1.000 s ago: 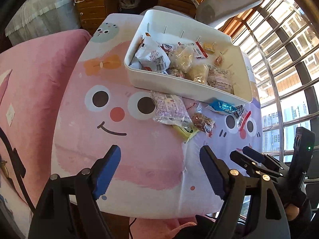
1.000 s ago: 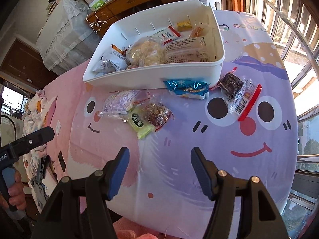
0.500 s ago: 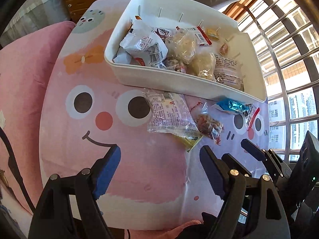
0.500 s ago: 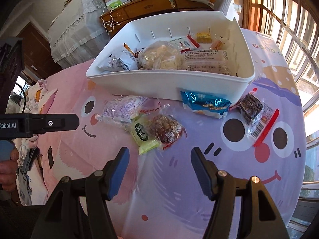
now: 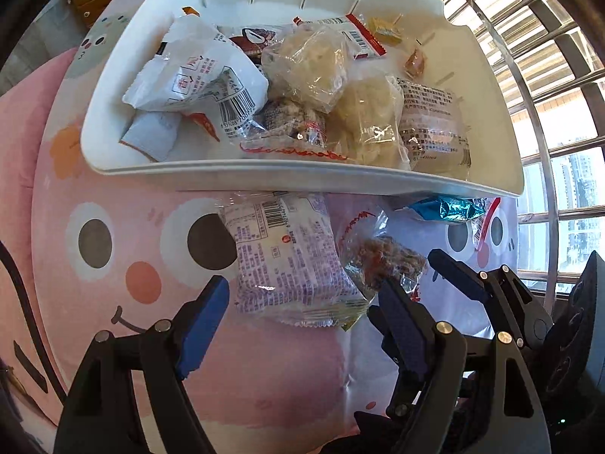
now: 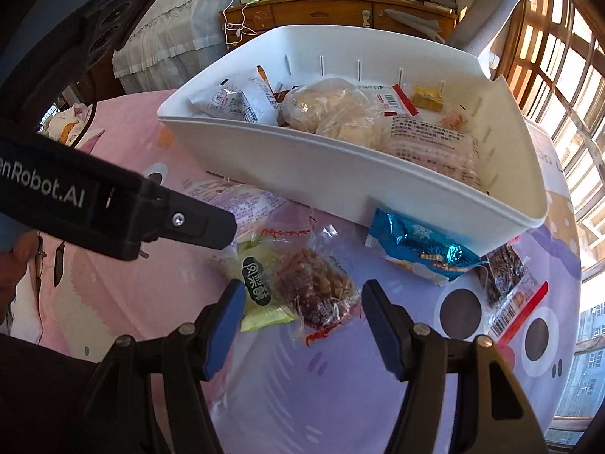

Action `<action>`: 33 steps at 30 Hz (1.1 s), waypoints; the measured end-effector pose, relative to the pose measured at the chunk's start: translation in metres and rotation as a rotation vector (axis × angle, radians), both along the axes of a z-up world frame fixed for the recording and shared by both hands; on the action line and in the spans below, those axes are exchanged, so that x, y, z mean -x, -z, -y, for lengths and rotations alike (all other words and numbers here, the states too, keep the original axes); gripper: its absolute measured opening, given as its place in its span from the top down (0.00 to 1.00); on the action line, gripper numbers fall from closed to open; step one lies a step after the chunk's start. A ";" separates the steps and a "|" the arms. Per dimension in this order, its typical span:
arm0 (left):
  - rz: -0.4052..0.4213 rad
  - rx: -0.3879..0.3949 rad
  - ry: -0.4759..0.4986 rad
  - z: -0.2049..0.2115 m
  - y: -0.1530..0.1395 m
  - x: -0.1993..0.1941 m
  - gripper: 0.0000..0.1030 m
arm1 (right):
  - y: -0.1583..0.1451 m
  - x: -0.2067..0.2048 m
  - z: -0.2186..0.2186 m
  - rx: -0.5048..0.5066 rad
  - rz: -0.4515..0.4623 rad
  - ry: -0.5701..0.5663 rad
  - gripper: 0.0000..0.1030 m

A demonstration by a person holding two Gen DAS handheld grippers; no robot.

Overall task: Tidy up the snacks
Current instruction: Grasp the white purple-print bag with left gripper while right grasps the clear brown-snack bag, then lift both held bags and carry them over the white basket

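Both my tongs are open, nothing between the pads. My left gripper points down at the purple-print packet, lying on the cartoon tablecloth in the centre of the left wrist view, just in front of the white bin. Blue pads sit either side of the packet's near end — not touching it.

My right gripper is over the clear nut packet, lower centre of the right wrist view. The green packet lies partly under the nut packet's left edge, close to the left pad. Jaws straddle both, no contact visible.

Still loose on the cloth: blue foil packet against the bin's front wall, right of centre, and a dark snack with red strip at right. The bin, upper centre in both views, holds a pile of wrapped snacks.
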State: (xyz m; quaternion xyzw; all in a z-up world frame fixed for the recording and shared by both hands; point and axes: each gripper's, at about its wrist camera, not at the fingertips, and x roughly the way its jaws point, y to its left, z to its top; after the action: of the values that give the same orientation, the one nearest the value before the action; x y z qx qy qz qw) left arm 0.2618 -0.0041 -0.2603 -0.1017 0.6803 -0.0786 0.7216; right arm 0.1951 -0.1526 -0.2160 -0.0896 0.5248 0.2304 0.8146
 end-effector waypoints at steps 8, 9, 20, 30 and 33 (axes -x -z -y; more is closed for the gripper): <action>-0.077 -0.005 0.009 0.005 0.027 -0.018 0.26 | 0.014 -0.009 0.000 0.041 -0.004 -0.007 0.37; -0.079 -0.005 0.009 0.005 0.029 -0.019 0.26 | 0.016 -0.010 0.000 0.045 -0.008 -0.008 0.37; -0.083 -0.021 0.003 0.006 0.036 -0.026 0.40 | 0.022 -0.012 -0.002 0.038 -0.011 -0.049 0.52; -0.062 -0.017 -0.011 0.001 0.020 -0.015 0.46 | 0.013 -0.007 -0.002 0.055 -0.026 -0.044 0.57; -0.038 -0.009 -0.024 -0.004 0.008 -0.006 0.46 | 0.004 -0.003 -0.001 0.044 -0.013 -0.040 0.57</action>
State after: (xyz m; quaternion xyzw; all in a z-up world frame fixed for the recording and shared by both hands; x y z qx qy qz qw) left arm 0.2679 -0.0002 -0.2681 -0.1079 0.6930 -0.0647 0.7098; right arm 0.1984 -0.1520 -0.2197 -0.1167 0.5332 0.2357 0.8041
